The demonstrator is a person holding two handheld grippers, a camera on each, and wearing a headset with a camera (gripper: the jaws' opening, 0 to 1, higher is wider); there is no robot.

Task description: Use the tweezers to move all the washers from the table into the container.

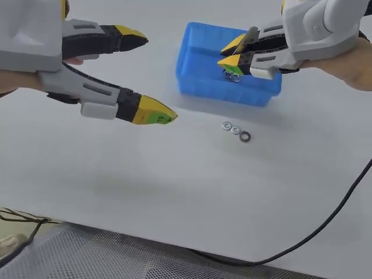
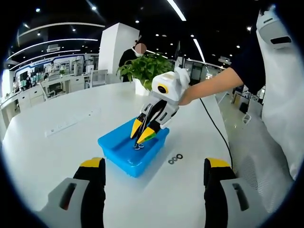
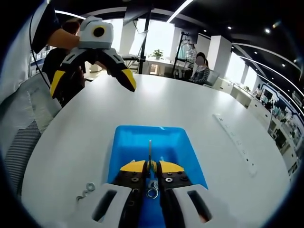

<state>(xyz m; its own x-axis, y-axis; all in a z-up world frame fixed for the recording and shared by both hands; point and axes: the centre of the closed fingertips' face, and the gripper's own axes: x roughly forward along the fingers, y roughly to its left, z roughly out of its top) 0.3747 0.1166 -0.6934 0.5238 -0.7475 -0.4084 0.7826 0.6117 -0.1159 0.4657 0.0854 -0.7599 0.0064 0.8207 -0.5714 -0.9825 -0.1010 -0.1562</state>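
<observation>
Now: counted three washers (image 1: 235, 130) lying on table (image 1: 116, 192), centre-right in head view, just below container (image 1: 221, 96). Noted one more washer (image 1: 234, 76) at tweezers (image 1: 251, 36) tip inside container; released or not, cannot tell. Tweezers clamped in right gripper (image 1: 229, 53), upper right. Left gripper (image 1: 158, 78) spread wide, empty, upper left. So: at least three moves remaining.

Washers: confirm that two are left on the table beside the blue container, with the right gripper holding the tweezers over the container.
Not two: three washers lie on the table beside the blue container, as the head view shows. The right gripper does hold the tweezers over the container.
</observation>
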